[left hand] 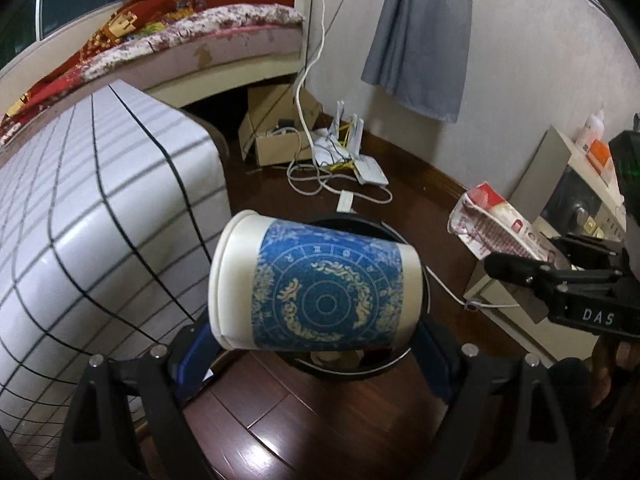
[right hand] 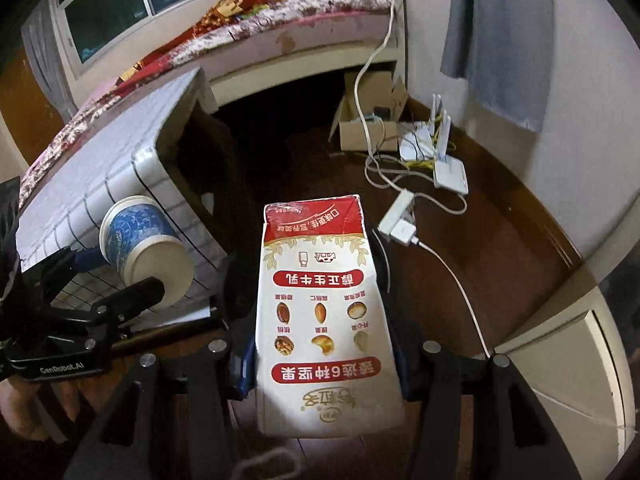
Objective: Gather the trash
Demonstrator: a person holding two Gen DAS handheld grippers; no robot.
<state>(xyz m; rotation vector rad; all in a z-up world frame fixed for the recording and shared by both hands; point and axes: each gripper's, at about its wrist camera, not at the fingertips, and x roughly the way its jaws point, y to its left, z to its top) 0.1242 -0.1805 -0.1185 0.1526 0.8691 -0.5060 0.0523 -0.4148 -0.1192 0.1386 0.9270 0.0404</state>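
Cup [left hand: 316, 284], paper, cylindrical, pinched by left tool [left hand: 316, 344] | flattened carton [right hand: 326, 312] pinched by right tool [right hand: 324, 356]

Sideways blue-patterned cup [left hand: 316, 284], inverted milk carton [right hand: 326, 312]

Blue-and-gold patterned white cup [left hand: 316, 284], red-and-white carton [right hand: 326, 312], black-gridded white cloth [left hand: 92, 208].

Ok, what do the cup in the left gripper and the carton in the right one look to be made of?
The cup looks like paper: matte white wall, rolled rim, a printed blue band. The carton looks like coated paperboard: flat printed panels with a slight sheen, and a crumpled, creased top edge. Both seem light and crushable, though neither view shows any contents. The left gripper and right gripper each clamp theirs.
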